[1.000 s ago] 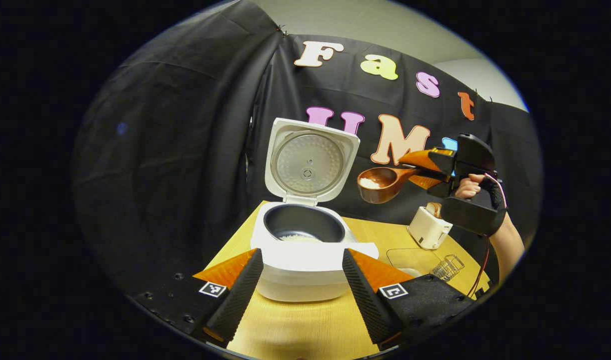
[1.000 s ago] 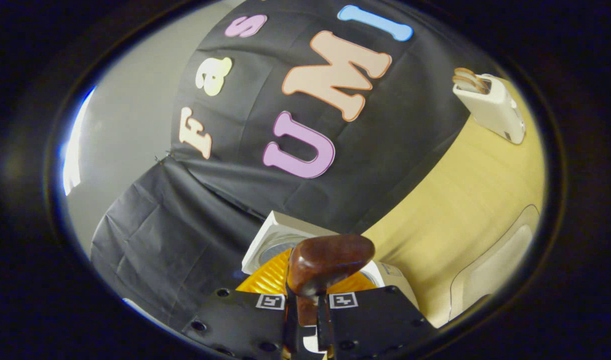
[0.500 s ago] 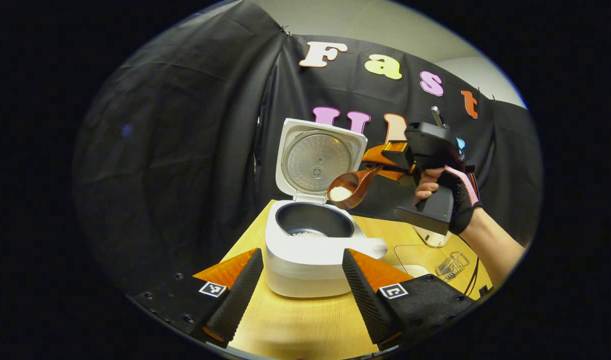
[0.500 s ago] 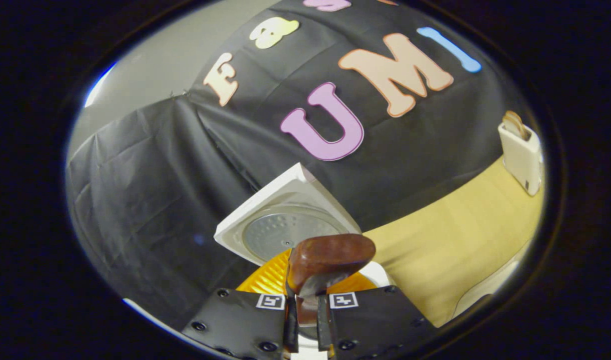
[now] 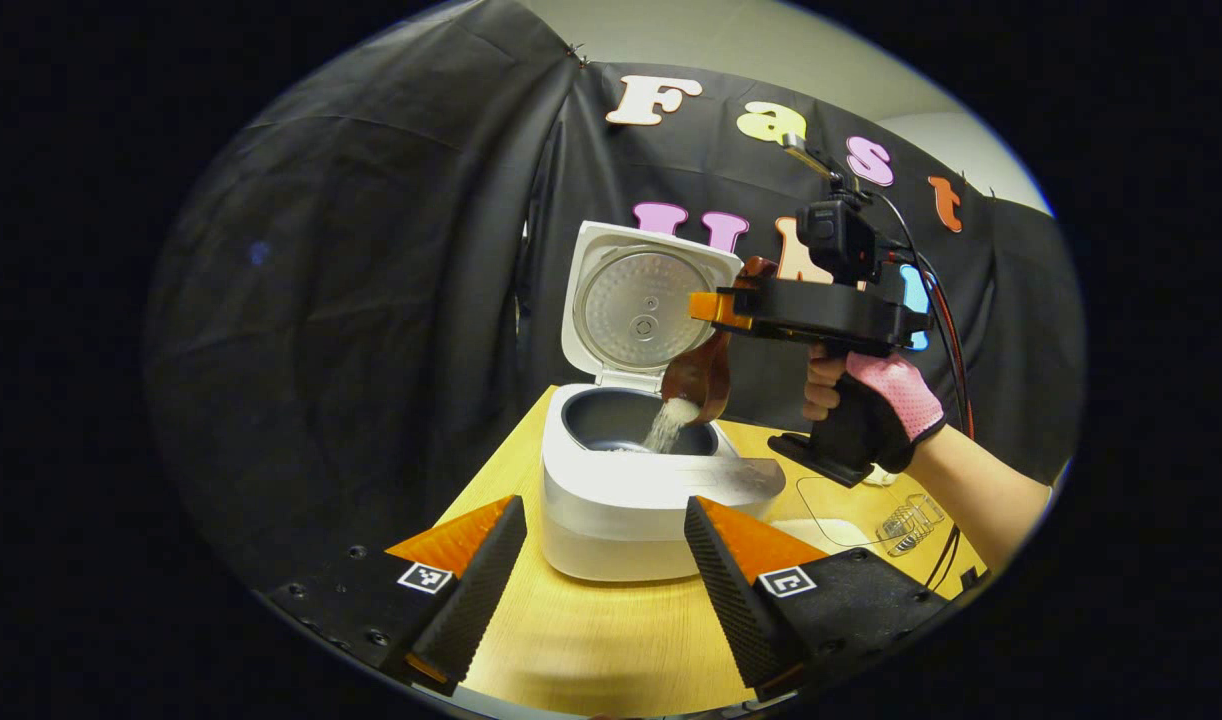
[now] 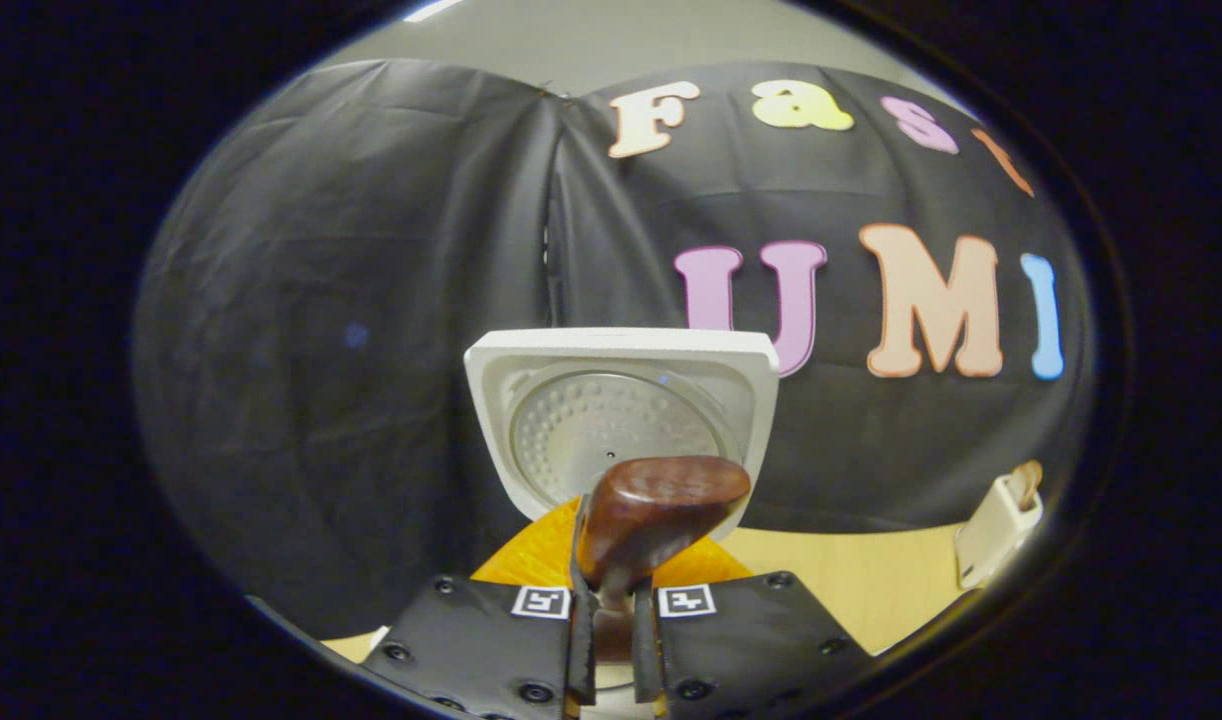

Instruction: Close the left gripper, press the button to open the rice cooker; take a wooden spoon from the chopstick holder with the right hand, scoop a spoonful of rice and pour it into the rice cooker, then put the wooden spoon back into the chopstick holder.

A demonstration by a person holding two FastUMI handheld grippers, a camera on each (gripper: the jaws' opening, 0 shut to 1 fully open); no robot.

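Now the rice [image 5: 668, 425] streams off the tipped wooden spoon [image 5: 699, 375] into the open rice cooker [image 5: 621, 480] at the table's [image 5: 611, 640] far left edge, so we keep the right gripper [image 5: 716, 305] pinching the handle, bowl over the pot's middle until empty, while the left gripper [image 5: 603, 560] hangs spread.

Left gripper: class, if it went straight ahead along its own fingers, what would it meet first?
Probably the front wall of the open rice cooker, which stands between the open left gripper fingers' lines; depth is unclear.
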